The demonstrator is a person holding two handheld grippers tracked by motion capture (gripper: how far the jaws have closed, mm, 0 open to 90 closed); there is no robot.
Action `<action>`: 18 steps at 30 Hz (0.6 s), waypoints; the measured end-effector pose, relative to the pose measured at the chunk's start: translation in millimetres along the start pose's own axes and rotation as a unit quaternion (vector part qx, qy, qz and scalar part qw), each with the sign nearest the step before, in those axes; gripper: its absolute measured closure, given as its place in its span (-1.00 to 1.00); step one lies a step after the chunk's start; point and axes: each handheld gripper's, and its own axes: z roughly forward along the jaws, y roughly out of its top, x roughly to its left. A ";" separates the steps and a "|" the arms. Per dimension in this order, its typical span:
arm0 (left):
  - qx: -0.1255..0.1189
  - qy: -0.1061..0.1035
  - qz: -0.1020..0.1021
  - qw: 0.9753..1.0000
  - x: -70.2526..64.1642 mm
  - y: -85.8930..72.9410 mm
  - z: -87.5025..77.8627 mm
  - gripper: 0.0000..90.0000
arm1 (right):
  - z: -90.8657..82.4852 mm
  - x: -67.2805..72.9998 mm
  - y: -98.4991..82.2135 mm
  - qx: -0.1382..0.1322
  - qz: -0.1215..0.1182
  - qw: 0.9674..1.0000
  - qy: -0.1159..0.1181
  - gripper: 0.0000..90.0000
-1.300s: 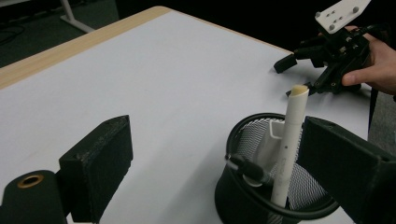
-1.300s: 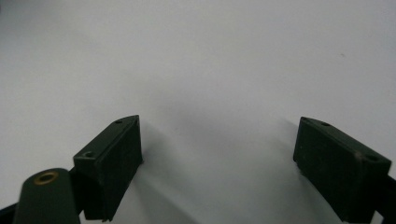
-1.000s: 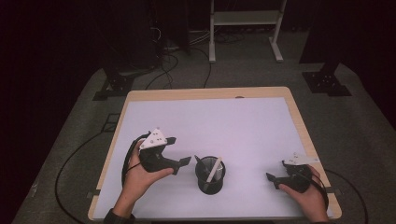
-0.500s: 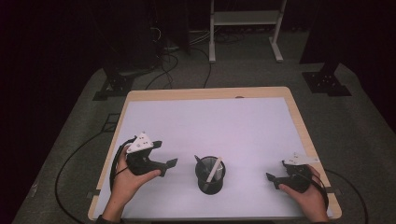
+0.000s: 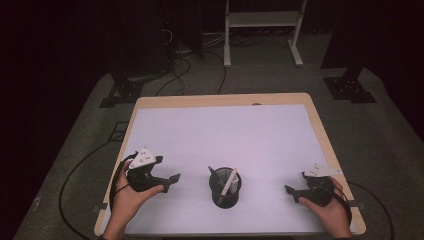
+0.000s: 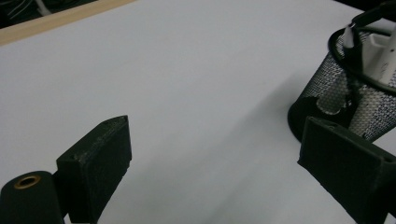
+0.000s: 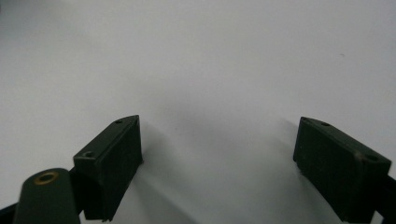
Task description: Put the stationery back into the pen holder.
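Mesh cup cut off at right edge in left gripper view; white items inside partly hidden, can't identify. Floor objects behind table too dark.

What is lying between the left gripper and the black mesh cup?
Nothing: in the high view, bare white table separates the left gripper from the black mesh cup.

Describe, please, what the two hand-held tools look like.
Both are black. The left tool and the right tool each carry a pale grey three-cornered plate on top and trail a black cable. Their two jaws end in flat, rectangular black pads; a brass-coloured ring sits beside one jaw.
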 end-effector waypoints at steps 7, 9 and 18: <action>0.010 0.016 -0.012 1.000 7.1 -12.6 -3.9 -0.81 | 0.0 0.0 0.0 0.000 0.000 1.000 0.000 -0.68; 0.015 0.019 -0.013 1.000 8.8 -16.3 -4.3 -0.81 | 0.0 0.0 0.0 0.000 0.000 1.000 0.000 -0.68; 0.035 0.033 -0.021 0.999 15.2 -33.5 -4.8 -0.81 | 0.0 0.0 0.0 0.000 0.000 1.000 0.000 -0.68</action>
